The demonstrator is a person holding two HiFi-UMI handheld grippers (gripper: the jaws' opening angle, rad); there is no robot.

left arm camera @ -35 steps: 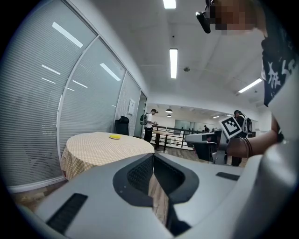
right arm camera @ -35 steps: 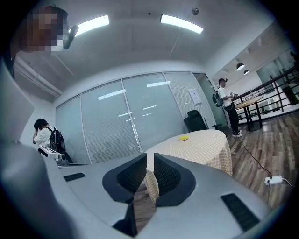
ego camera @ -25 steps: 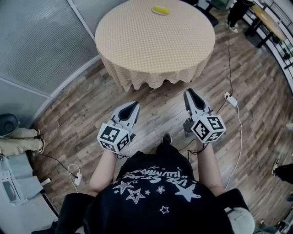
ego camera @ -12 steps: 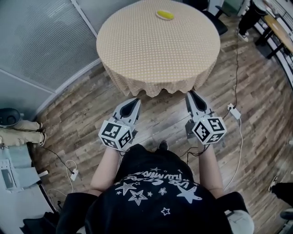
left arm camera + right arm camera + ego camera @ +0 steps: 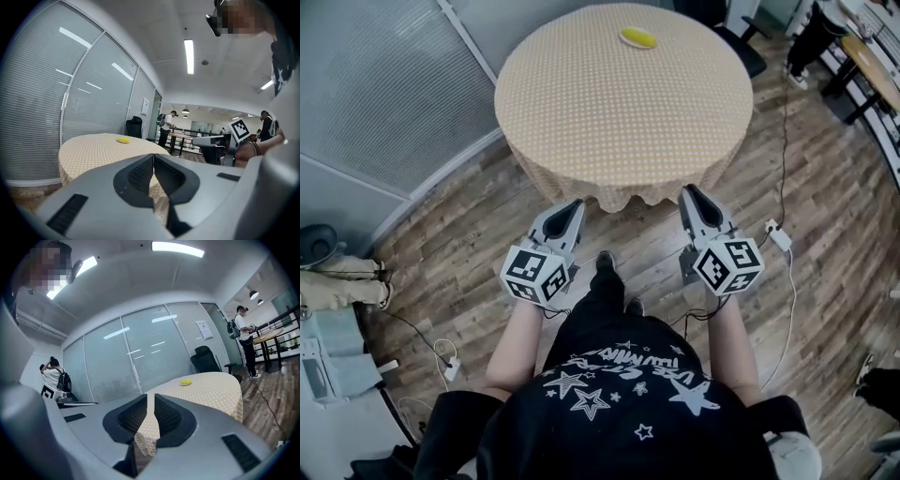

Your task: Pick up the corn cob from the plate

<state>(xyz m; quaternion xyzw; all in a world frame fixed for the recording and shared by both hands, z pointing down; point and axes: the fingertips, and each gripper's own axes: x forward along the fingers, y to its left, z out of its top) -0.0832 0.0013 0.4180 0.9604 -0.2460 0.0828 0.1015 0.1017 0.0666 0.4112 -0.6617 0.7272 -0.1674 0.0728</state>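
The corn cob [image 5: 638, 37] is a small yellow shape on a pale plate at the far side of a round table with a checked tan cloth [image 5: 581, 103]. It also shows small and distant as the corn cob [image 5: 123, 139] in the left gripper view and the corn cob [image 5: 185, 382] in the right gripper view. My left gripper [image 5: 574, 206] and right gripper [image 5: 688, 191] are held side by side just short of the table's near edge, pointing at it. The left gripper [image 5: 153, 157] and right gripper [image 5: 151, 397] are both shut, with nothing between their jaws.
A frosted glass wall [image 5: 375, 84] curves along the left. A black chair [image 5: 733, 30] stands behind the table and a second table [image 5: 874, 58] at the far right. Cables and a power strip [image 5: 774, 234] lie on the wooden floor. People stand in the background [image 5: 243, 333].
The person has walked forward. The table has come closer in the head view, and both grippers now reach almost to its hanging cloth. Both stay shut.
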